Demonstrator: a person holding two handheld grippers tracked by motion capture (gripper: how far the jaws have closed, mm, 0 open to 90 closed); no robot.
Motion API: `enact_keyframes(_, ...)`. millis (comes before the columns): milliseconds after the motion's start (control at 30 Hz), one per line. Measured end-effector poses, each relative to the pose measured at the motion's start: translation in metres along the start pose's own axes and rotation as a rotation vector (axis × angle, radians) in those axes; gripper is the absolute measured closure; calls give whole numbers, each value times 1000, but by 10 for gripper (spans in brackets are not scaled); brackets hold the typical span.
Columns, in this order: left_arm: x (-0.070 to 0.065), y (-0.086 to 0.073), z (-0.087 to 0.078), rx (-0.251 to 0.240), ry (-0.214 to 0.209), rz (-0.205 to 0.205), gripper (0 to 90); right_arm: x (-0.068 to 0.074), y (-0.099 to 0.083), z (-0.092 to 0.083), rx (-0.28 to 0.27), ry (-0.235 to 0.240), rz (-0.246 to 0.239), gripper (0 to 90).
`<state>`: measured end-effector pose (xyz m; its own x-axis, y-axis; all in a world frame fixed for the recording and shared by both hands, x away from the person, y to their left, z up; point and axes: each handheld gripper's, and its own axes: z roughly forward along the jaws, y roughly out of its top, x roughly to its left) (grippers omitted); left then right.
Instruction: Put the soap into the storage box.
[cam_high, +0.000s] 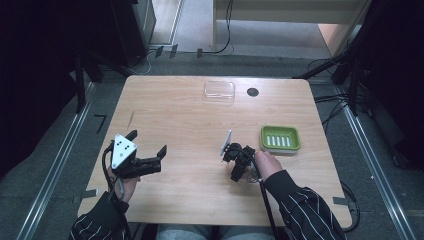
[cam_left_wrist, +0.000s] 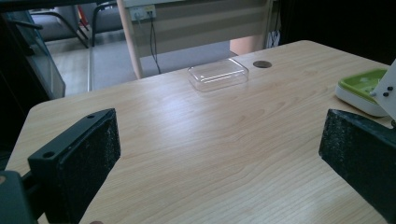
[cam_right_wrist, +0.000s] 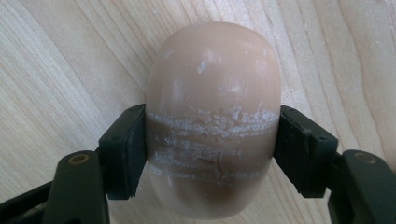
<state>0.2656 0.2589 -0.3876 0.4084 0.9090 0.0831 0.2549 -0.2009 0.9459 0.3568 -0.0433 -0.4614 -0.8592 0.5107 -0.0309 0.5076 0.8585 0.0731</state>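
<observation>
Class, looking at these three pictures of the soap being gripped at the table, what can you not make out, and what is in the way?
- Soap bar, right gripper view: its underside, hidden by its own body.
- Soap bar, high view: hidden under the right gripper and hand.
- Green soap dish, left gripper view: its right part, covered by a white plate.
- Clear lid, high view: too small to show detail.

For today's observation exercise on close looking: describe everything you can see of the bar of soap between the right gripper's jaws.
The bar of soap is a rounded, pale beige oval with a smooth, waxy-looking surface. Whitish scuffed bands and a small crack cross its middle, level with the pads. It lies flat on the light wooden table. The right gripper is shut on it, one black pad pressing each long side. In the high view the gripper points down at the table beside the green soap dish.
</observation>
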Motion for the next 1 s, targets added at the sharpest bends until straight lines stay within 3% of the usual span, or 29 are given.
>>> enact_keyframes(500, 0, 0, 0, 2, -2, 2, 0, 1, 1, 1, 11, -12, 4, 333)
enact_keyframes(833, 0, 0, 0, 3, 0, 1, 0, 1, 0, 1, 14, -13, -56, 337)
enact_keyframes(1000, 0, 0, 0, 2, -1, 0, 0, 1, -1, 0, 16, -20, -61, 337)
